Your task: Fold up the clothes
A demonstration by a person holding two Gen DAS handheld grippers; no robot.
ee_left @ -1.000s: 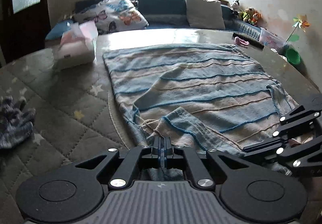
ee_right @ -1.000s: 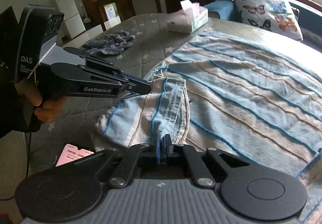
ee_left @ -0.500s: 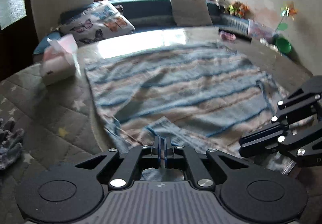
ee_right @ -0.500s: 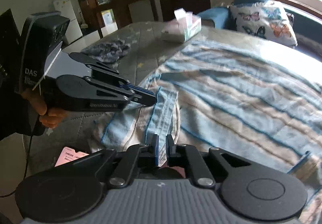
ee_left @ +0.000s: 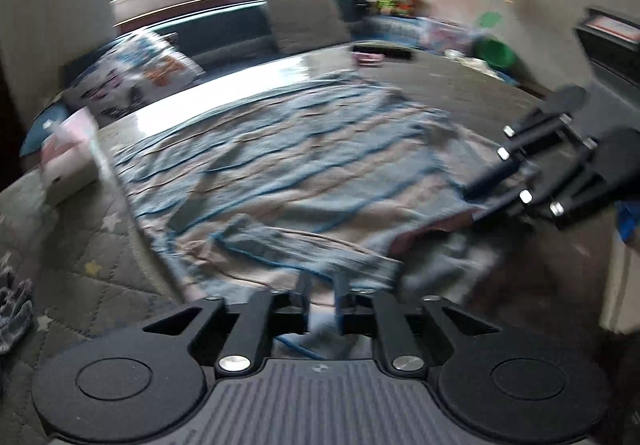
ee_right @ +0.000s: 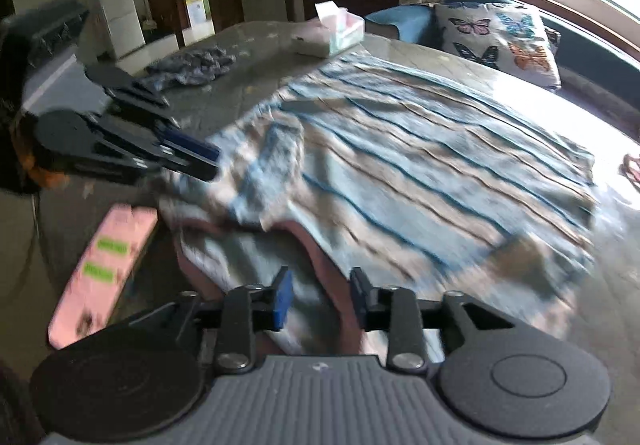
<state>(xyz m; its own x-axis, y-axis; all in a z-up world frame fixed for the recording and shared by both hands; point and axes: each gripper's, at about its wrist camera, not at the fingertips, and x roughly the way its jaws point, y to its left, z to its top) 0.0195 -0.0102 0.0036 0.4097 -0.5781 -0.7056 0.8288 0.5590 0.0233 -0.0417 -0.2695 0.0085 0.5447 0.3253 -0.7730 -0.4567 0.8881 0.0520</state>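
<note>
While motion blurs both views, a striped blue garment [ee_left: 288,173] lies flat across the quilted bench [ee_left: 80,245] near a window; left gripper [ee_left: 322,295] and right gripper [ee_right: 320,295] jaws, just opening, stand spread over its near edge.

One striped garment [ee_right: 420,149] lies spread on the tabletop [ee_right: 248,41]. One tissue box [ee_right: 332,33] and one crumpled dark cloth [ee_right: 188,65] sit toward its far edge. One pink phone [ee_right: 104,269] (near edge). One butterfly pillow [ee_right: 500,33] beyond. Two tools: left tool [ee_right: 208,161], right tool [ee_right: 320,297].
</note>
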